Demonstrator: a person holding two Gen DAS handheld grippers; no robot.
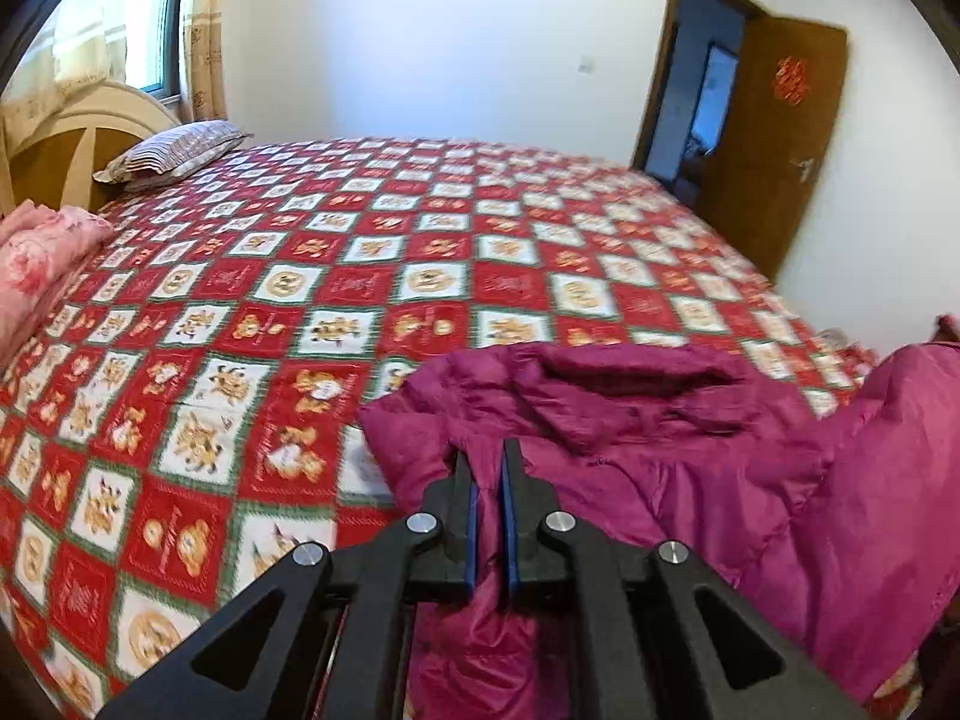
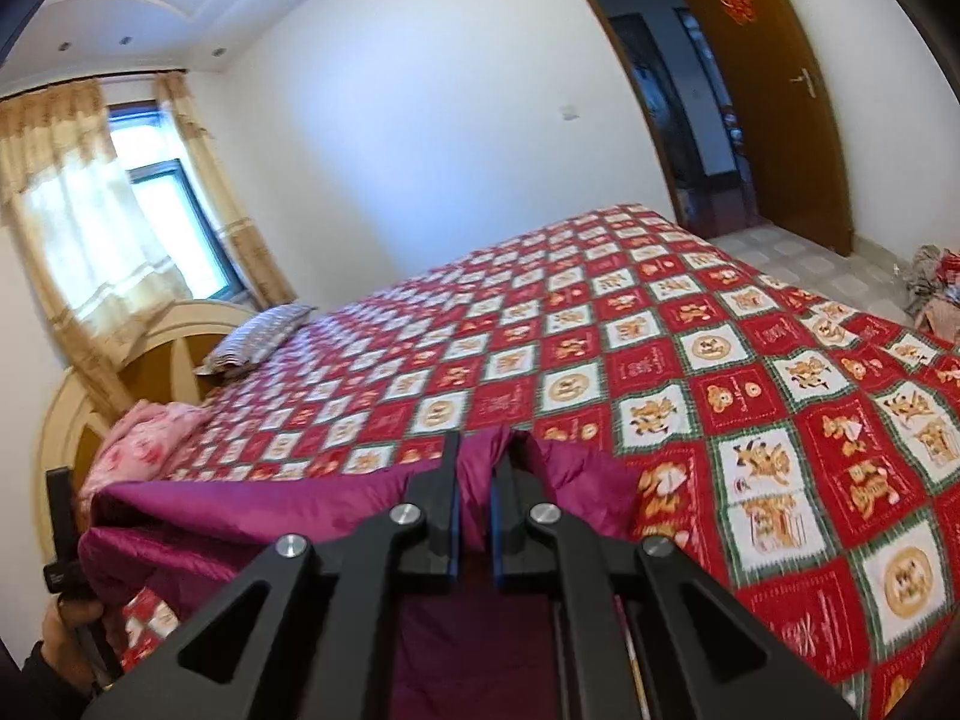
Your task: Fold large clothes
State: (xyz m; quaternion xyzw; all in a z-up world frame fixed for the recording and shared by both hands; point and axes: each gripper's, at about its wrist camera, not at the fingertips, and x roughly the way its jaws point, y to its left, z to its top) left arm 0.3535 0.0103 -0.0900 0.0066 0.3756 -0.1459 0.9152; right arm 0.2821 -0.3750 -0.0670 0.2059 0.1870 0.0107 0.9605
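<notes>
A magenta padded jacket [image 1: 660, 438] lies bunched at the near edge of the bed. My left gripper [image 1: 487, 468] is shut on a fold of the jacket, and the cloth rises between its blue pads. In the right wrist view the same jacket [image 2: 258, 516] stretches leftward, lifted off the bedspread. My right gripper [image 2: 483, 456] is shut on another pinched edge of it. At the far left of that view a hand [image 2: 60, 630] holds the other black gripper body [image 2: 60, 540].
The bed carries a red and white patchwork bedspread [image 1: 360, 276]. A striped pillow [image 1: 174, 153] and a pink folded blanket [image 1: 42, 258] lie by the headboard [image 1: 66, 138]. A brown door [image 1: 774, 144] stands ajar at the right. Clothes [image 2: 933, 294] lie piled on the floor.
</notes>
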